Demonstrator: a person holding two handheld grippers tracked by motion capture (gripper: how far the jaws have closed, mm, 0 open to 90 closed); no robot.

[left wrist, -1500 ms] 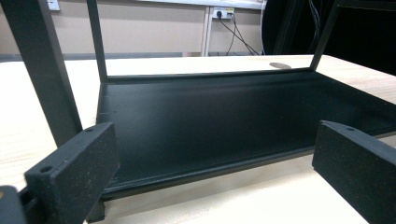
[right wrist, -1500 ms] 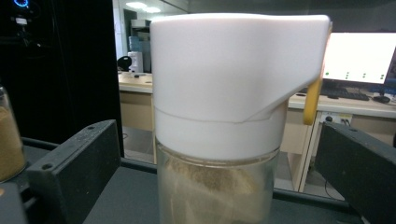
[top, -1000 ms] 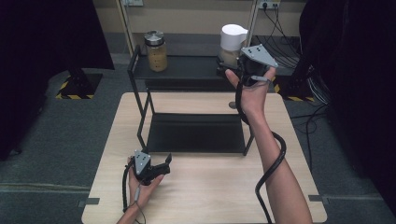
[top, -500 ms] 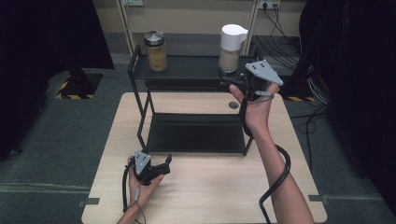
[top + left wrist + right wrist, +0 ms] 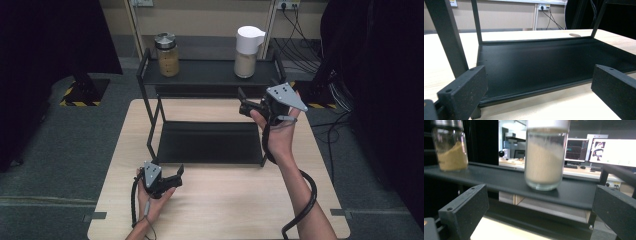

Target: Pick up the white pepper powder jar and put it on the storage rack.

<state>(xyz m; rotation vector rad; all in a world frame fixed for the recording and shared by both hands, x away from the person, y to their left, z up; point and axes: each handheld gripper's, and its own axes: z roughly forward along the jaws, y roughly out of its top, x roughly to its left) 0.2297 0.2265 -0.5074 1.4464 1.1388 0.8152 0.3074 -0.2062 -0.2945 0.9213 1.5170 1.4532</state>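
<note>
Right gripper view shows my right gripper [image 5: 541, 212] released, jaws wide, facing the white-capped jar [image 5: 545, 155] on the rack's top shelf [image 5: 499, 178]. I judge I am approaching; next, jaws must surround it. My left gripper [image 5: 167, 176], released too, rests before the rack.

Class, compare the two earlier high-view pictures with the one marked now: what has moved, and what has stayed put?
The right gripper has drawn back from the white-lidded jar on the rack's top shelf, lower and nearer the person, jaws open, holding nothing. The left gripper, the brown-filled jar and the rack stayed where they were.
</note>
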